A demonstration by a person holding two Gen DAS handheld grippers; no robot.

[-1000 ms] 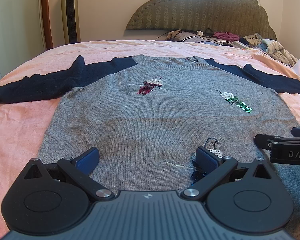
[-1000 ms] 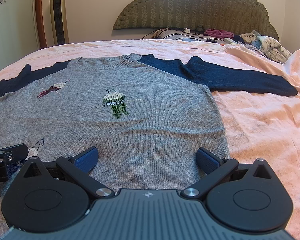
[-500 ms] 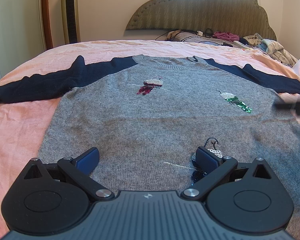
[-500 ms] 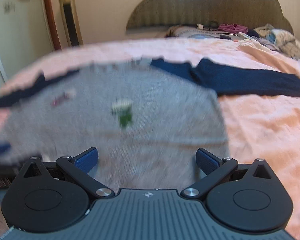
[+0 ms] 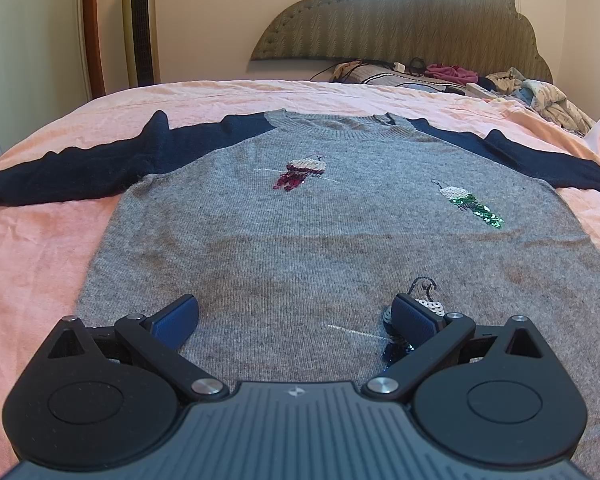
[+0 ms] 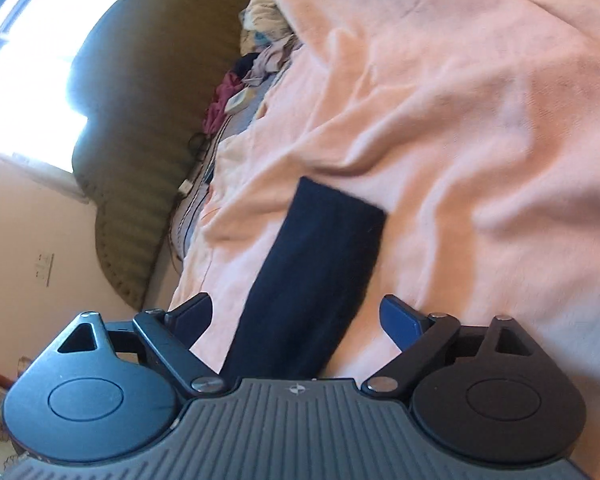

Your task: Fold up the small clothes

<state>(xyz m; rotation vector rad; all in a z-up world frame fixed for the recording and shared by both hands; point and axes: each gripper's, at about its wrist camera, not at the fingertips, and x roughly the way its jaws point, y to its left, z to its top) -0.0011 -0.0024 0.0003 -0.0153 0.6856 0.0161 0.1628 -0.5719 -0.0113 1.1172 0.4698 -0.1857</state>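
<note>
A grey sweater [image 5: 300, 240] with navy sleeves and sequin birds lies flat, front up, on the pink bedspread [image 5: 40, 260]. In the left wrist view my left gripper [image 5: 296, 314] hovers open over the sweater's lower hem, nothing between its blue pads. In the right wrist view the picture is rolled on its side. My right gripper [image 6: 296, 312] straddles the end of the navy right sleeve [image 6: 316, 276]; its jaws are closing, and the pads stand apart from the cloth on both sides. The sleeve's cuff lies just beyond the fingertips.
A padded olive headboard [image 5: 400, 16] stands at the far end, with a heap of clothes and cables [image 5: 500, 84] below it. A tower fan [image 5: 140, 24] stands by the wall at back left. The bedspread [image 6: 480, 120] is rumpled beyond the sleeve.
My right gripper swept right, away from the sweater's hem to the right sleeve's end, rolling onto its side, and left the left wrist view. The left gripper and the sweater stayed still.
</note>
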